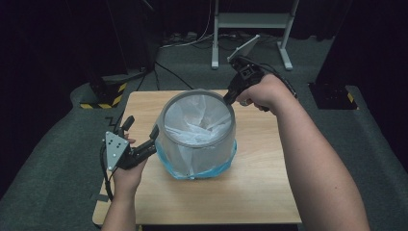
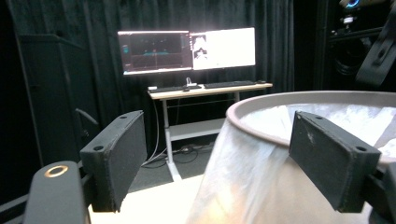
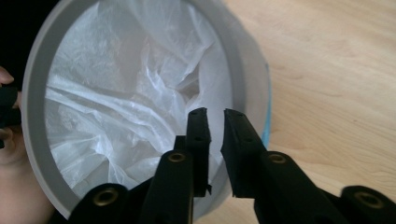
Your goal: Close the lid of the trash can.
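A round bin (image 1: pixel 162 118) with a grey rim stands in the middle of the wooden table (image 1: pixel 260 183). A crumpled white plastic liner (image 1: pixel 197 120) sits inside it, and a blue bag (image 1: pixel 226 166) shows around its base. My left gripper (image 1: pixel 142 126) is open beside the bin's left wall, one jaw nearly at the wall. In the left gripper view its jaws (image 2: pixel 224 149) stand wide, with the bin rim (image 2: pixel 299 97) behind the right one. My right gripper (image 1: pixel 228 98) points down at the far right rim. Its jaws (image 3: pixel 215 114) stand a narrow gap apart over the rim (image 3: pixel 35 93) and liner (image 3: pixel 116 93), gripping nothing.
Bare tabletop (image 3: pixel 336 70) lies right of the bin. A white stand's legs (image 1: pixel 250 21) and cables sit on the grey floor beyond the table. A desk (image 2: pixel 210 88) with two lit monitors (image 2: pixel 187 49) stands against black curtains in the left gripper view.
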